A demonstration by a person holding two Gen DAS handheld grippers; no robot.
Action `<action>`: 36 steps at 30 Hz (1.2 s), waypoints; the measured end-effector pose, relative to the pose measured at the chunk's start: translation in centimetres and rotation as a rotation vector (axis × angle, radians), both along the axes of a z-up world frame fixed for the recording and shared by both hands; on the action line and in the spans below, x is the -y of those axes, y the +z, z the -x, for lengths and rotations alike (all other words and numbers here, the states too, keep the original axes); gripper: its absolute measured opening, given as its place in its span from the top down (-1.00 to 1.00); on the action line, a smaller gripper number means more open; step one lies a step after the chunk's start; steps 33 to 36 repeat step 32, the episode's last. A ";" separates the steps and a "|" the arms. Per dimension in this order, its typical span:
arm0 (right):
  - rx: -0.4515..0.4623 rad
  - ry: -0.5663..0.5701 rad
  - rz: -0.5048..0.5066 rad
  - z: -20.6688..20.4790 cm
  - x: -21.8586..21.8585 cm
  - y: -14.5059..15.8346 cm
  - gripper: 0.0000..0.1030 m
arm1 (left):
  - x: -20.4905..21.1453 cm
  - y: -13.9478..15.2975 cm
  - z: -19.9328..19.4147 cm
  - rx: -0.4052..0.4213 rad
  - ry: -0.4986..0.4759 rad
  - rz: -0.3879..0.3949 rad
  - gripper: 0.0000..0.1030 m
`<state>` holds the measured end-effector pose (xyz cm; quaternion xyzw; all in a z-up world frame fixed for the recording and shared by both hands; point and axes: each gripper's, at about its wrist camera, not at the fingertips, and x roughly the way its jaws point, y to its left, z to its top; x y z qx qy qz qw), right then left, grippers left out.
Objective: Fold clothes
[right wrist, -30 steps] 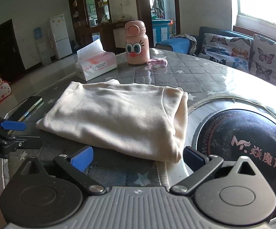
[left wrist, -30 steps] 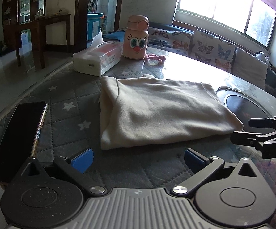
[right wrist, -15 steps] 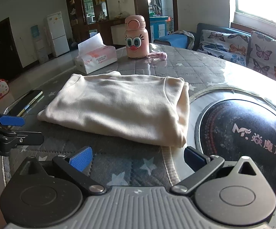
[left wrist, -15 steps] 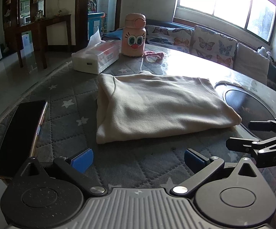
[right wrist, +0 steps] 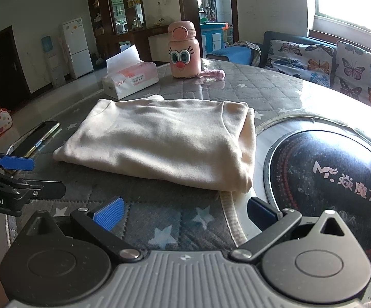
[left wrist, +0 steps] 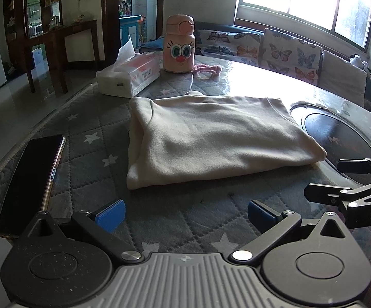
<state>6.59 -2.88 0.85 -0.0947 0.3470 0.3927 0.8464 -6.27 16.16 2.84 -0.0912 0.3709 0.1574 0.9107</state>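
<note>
A cream garment (left wrist: 211, 138) lies folded into a flat rectangle on the grey quilted star table cover (left wrist: 87, 138); it also shows in the right wrist view (right wrist: 164, 141). My left gripper (left wrist: 185, 211) is open and empty, short of the garment's near edge. My right gripper (right wrist: 185, 211) is open and empty, short of the garment's near right corner. The right gripper shows at the right edge of the left wrist view (left wrist: 326, 179), and the left gripper at the left edge of the right wrist view (right wrist: 31, 177).
A black phone (left wrist: 31, 177) lies at the table's left edge. A tissue box (left wrist: 129, 75), a pink cartoon bottle (left wrist: 179, 45) and a pink strap (left wrist: 207, 68) stand beyond the garment. A black induction cooker (right wrist: 326, 179) is set in the table on the right.
Both grippers have drawn back toward me from the folded garment, which now looks farther off. Both stay open. The garment has not moved.
</note>
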 end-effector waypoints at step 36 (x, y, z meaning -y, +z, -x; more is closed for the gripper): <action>0.011 -0.003 -0.017 1.5 -0.1 0.3 -1.00 | 1.5 0.2 0.4 0.009 -0.009 -0.008 -1.00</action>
